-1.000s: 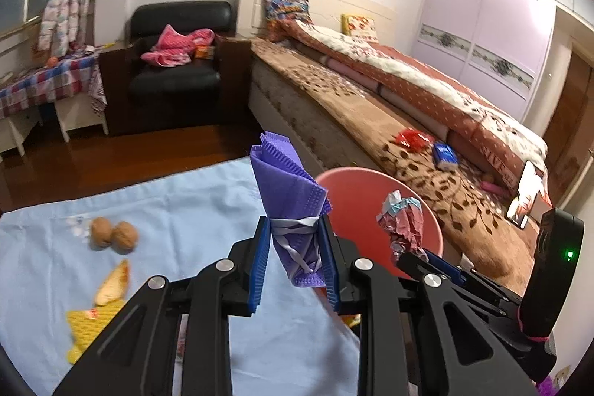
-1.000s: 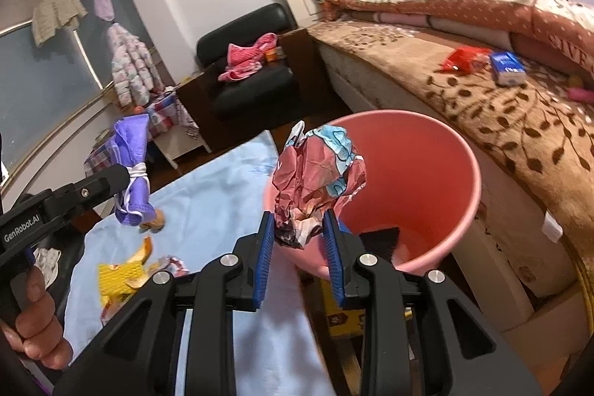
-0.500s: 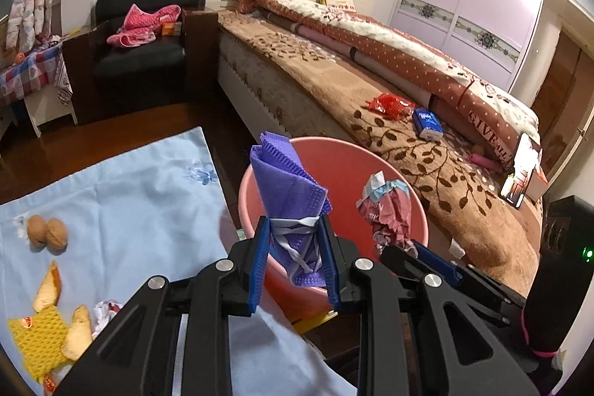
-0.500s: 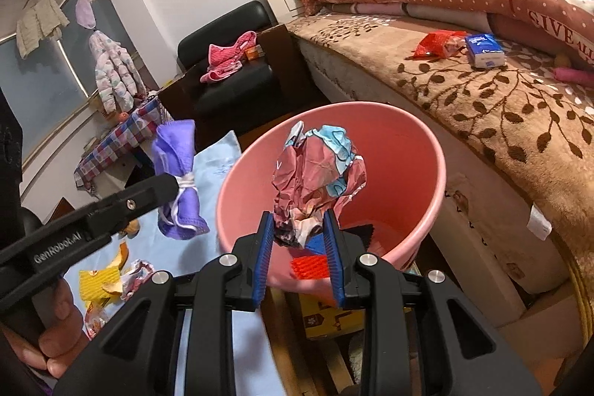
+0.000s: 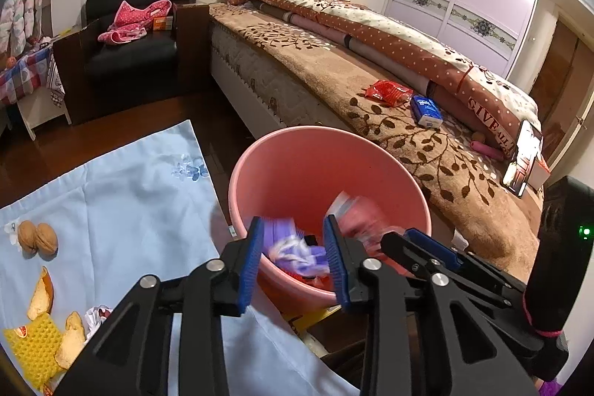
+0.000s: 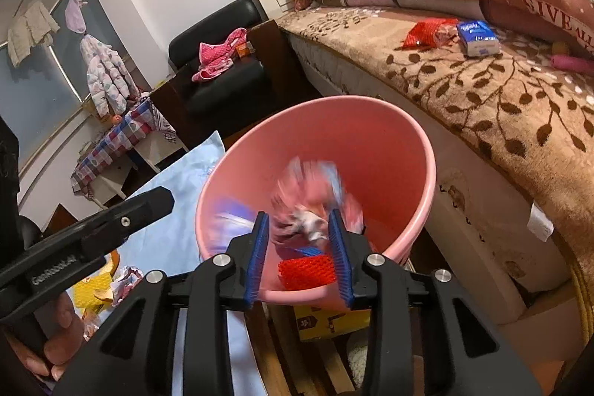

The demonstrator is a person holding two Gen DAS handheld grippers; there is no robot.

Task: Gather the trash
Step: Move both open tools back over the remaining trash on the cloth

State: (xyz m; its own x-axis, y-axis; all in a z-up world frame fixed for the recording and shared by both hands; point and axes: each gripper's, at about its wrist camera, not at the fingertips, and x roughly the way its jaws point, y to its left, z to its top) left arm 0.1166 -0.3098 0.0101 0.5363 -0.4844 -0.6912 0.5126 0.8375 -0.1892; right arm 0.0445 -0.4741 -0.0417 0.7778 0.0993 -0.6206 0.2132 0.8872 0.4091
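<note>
Now both my grippers, left [image 5: 293,257] and right [image 6: 299,247], keep opening over the bucket [image 5: 375,151] at twelve o'clock, so the purple mask [image 5: 297,253] and crumpled wrapper [image 6: 312,199] drop clear inside

We are holding the left hand-held gripper [image 5: 293,251] tilted downward, and its jaws are opening, with the blue pads no longer pressing on anything. We are pointing the right hand-held gripper [image 6: 299,244] downward too, just beside the left one, and its jaws are also opening. Our left hand [image 6: 48,333] is gripping the handle of its gripper.
</note>
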